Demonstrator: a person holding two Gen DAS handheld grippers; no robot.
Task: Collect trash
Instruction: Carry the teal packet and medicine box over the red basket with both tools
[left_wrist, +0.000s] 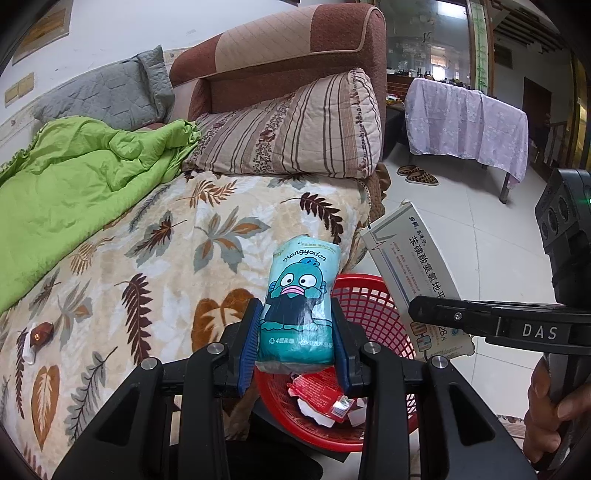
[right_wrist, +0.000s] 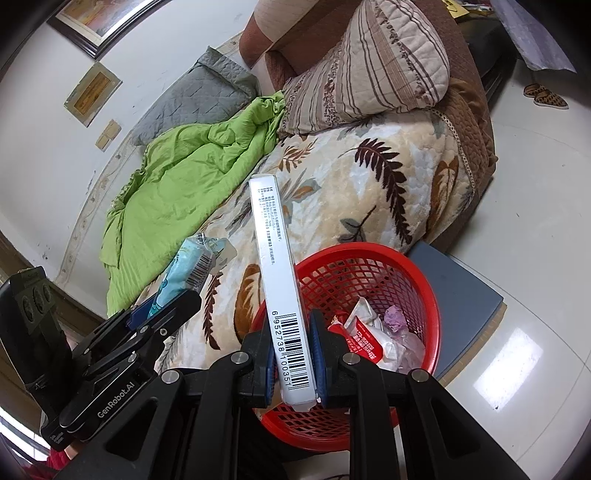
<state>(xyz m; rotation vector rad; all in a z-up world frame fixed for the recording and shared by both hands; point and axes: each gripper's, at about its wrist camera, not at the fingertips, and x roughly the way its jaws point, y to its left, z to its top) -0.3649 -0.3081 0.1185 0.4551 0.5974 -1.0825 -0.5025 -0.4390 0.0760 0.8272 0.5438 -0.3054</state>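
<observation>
Red basket (right_wrist: 424, 266) beside leaf-patterned blanket (left_wrist: 147, 236), green quilt (left_wrist: 74, 173) beyond.

I am seeing the red basket (left_wrist: 373, 306) only partly: the tissue pack (left_wrist: 297, 306) and the left gripper (left_wrist: 295, 354) are covering its near rim in the left wrist view. The medicine box (left_wrist: 417, 280) is losing its lower text behind the right gripper (left_wrist: 443, 314). Small print on the box side (right_wrist: 275, 236) is too tiny to read. A dark wrapper (left_wrist: 40, 330) on the blanket (left_wrist: 177, 236) is staying unclear, can't tell what it is.
</observation>
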